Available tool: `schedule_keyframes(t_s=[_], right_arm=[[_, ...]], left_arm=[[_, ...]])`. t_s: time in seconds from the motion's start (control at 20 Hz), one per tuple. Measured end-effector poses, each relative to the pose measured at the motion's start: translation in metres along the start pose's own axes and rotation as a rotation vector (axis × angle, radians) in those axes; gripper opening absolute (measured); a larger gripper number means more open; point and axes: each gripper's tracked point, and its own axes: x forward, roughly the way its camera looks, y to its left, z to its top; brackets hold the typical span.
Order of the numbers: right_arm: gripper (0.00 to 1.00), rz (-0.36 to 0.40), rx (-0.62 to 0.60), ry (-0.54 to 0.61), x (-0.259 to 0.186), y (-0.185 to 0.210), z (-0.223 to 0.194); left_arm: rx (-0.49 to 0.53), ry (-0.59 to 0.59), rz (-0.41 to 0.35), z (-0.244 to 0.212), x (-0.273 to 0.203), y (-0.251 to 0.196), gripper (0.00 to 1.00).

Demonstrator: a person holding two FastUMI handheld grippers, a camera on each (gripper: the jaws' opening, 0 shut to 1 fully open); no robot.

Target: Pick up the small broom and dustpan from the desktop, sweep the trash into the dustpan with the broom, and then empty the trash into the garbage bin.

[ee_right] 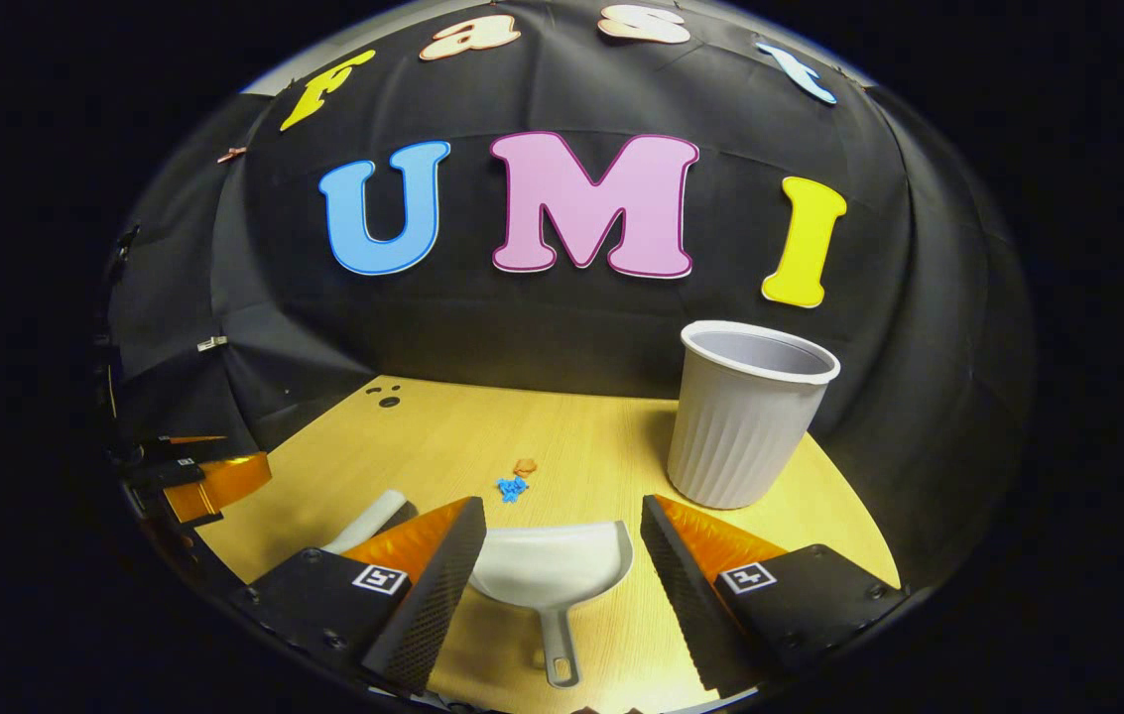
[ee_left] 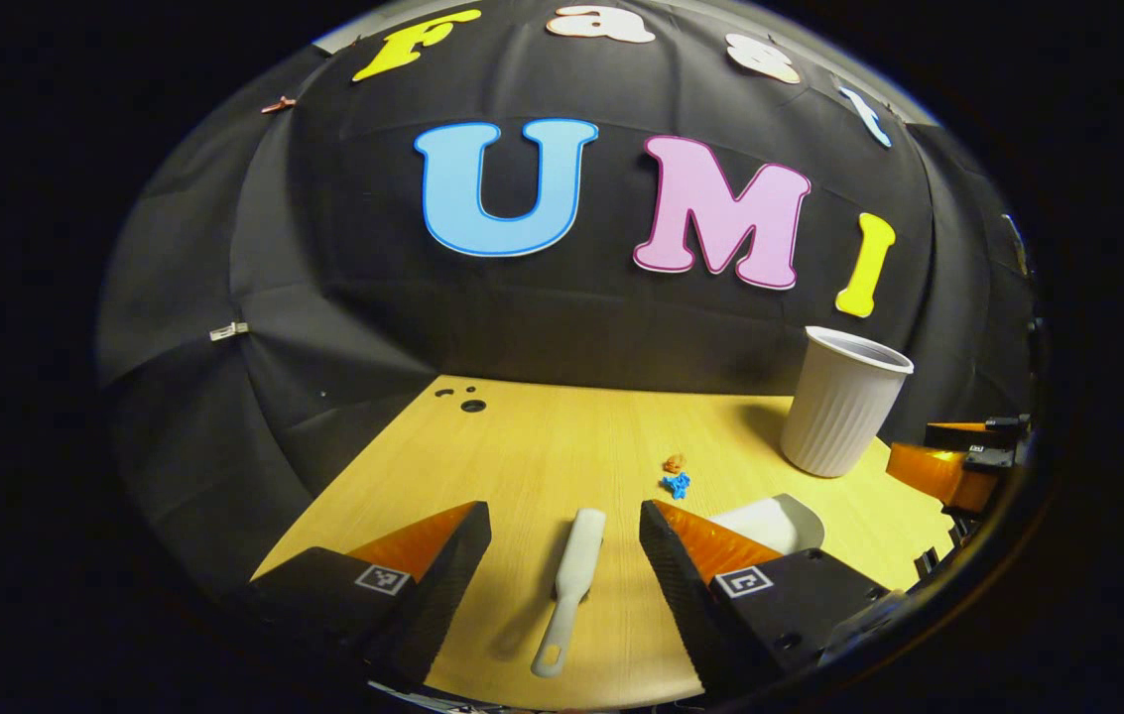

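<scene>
A small white broom [ee_left: 569,585] lies flat on the wooden desktop [ee_left: 522,446], between the fingers of my open left gripper [ee_left: 564,540], untouched. The white dustpan [ee_right: 552,570] rests on the desk between the fingers of my open right gripper [ee_right: 562,540], its handle pointing toward me; its edge also peeks out at the dustpan [ee_left: 770,521] in the left gripper view. Small scraps of trash, one orange [ee_left: 675,462] and one blue [ee_left: 678,484], lie ahead of both tools; the same blue scrap [ee_right: 512,487] sits just beyond the pan. A white ribbed garbage bin [ee_right: 745,416] stands upright at the back right.
The other gripper's orange finger [ee_left: 938,471] shows at the right edge of the left gripper view, and one [ee_right: 214,481] at the left edge of the right gripper view. Small holes [ee_left: 470,405] mark the desk's far left. Black cloth walls close the booth.
</scene>
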Motion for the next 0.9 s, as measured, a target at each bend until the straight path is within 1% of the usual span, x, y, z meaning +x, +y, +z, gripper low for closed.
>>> schedule_keyframes(t_s=[0.2, 0.4, 0.5, 0.9], right_arm=[[0.98, 0.002, 0.008, 0.031, 0.003, 0.001, -0.01], [0.98, 0.004, 0.015, 0.065, 0.004, 0.001, -0.02], [0.98, -0.004, 0.015, 0.073, 0.003, -0.003, -0.023], [0.98, -0.048, 0.054, 0.111, -0.006, -0.017, -0.037]], left_arm=[[-0.011, 0.089, -0.033, -0.021, 0.015, -0.006, 0.95], [0.004, 0.185, -0.059, -0.046, 0.035, -0.011, 0.96], [0.005, 0.237, -0.085, -0.063, 0.042, -0.014, 0.96], [0.102, 0.521, -0.108, -0.146, 0.078, -0.006, 0.96]])
